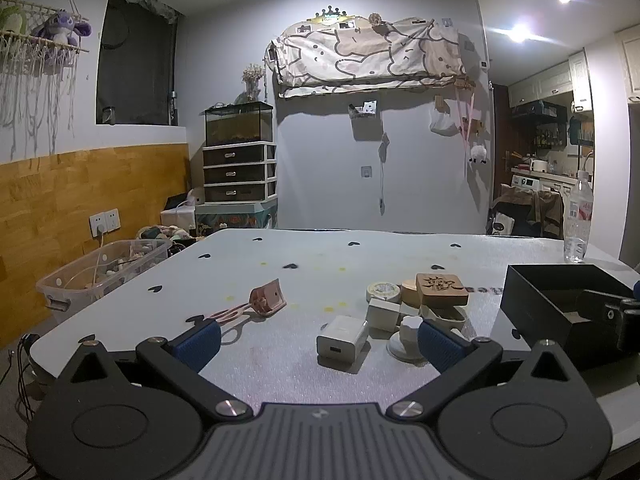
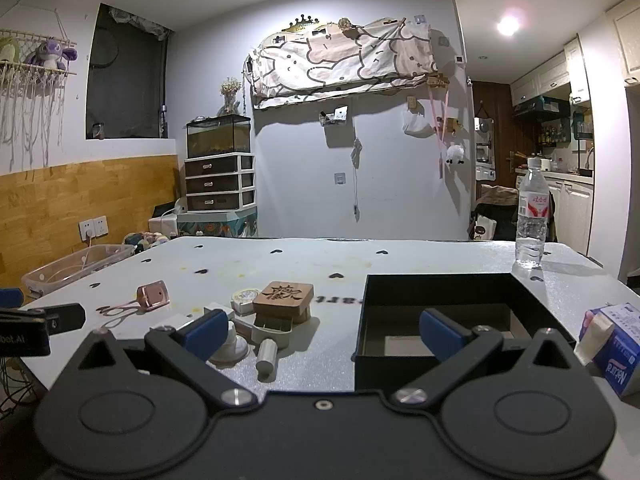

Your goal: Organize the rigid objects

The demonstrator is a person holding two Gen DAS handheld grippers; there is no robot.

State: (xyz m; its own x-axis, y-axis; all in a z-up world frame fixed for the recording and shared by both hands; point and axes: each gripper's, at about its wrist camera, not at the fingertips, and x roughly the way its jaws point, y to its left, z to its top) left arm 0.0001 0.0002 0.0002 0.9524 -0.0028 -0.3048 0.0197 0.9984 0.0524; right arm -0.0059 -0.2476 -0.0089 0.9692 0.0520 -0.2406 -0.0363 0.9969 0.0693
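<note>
Left wrist view: both hand-held grippers (image 1: pixel 318 338) (image 2: pixel 320 330) gape empty; straddle the white charger (image 1: pixel 342 339) squarely, left of the black box (image 1: pixel 560 300).

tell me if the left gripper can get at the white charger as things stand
Probably yes. The left gripper is open and empty, and the white charger lies on the table just ahead between its fingers, with nothing in front. The white cap sits close on its right, so a wide closing could nudge it.

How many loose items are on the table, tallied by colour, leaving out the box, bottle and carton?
White or cream: 5 — charger, cube, round tin, suction cup, cylinder
Wood: 2 — carved block, round disc
Pink: 1 — case
Beige: 1 — tray
Total: 9
</note>
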